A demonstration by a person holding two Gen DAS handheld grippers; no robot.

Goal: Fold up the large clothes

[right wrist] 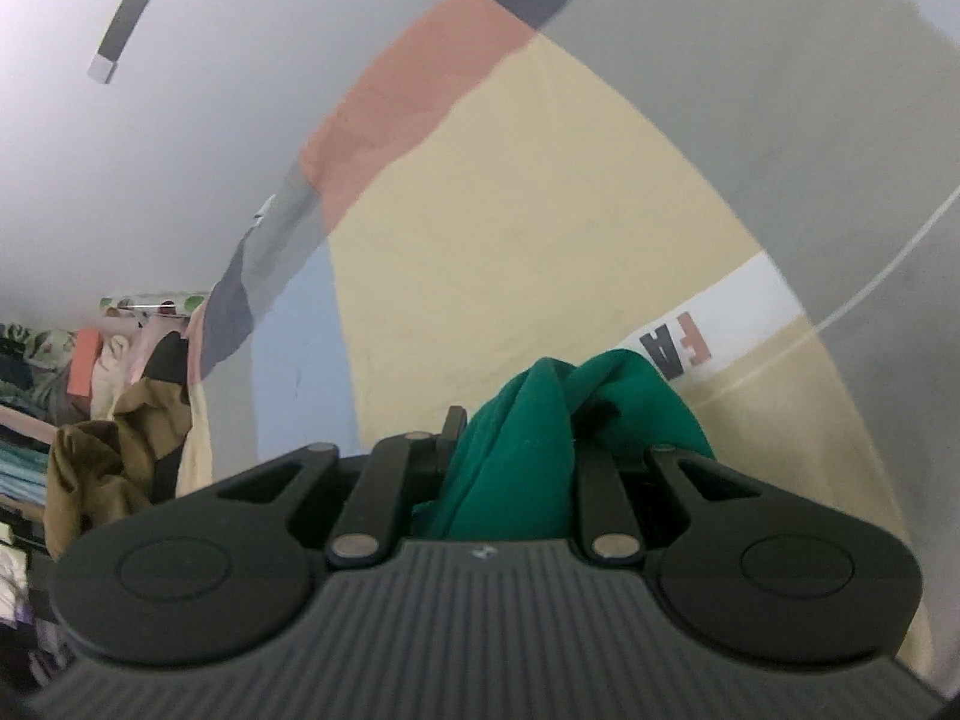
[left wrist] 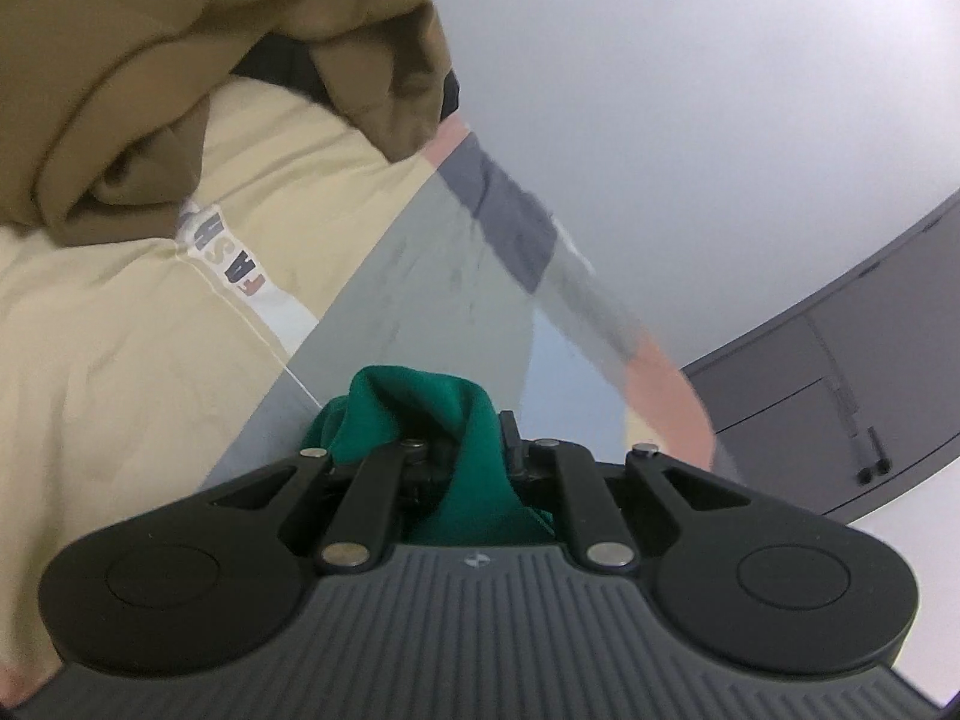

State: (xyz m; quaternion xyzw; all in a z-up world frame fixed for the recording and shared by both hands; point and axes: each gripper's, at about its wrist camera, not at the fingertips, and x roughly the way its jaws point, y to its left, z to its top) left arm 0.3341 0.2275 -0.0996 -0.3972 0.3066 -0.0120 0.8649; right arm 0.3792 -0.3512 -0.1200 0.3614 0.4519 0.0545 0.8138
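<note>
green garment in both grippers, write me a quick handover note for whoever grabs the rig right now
Left gripper: shut on a bunched fold of the green knit garment.
Right gripper: shut on another bunch of the same green cloth.
Below both: a colour-block cloth in cream, grey, pink and pale blue with printed letters, spread flat. A brown garment lies crumpled on its edge in the left wrist view; more clothes are piled at the far left of the right wrist view.
Done: garment gripped at two points.
Left: lay it out and fold it; no fold is visible yet, and most of it is hidden behind the grippers.
</note>
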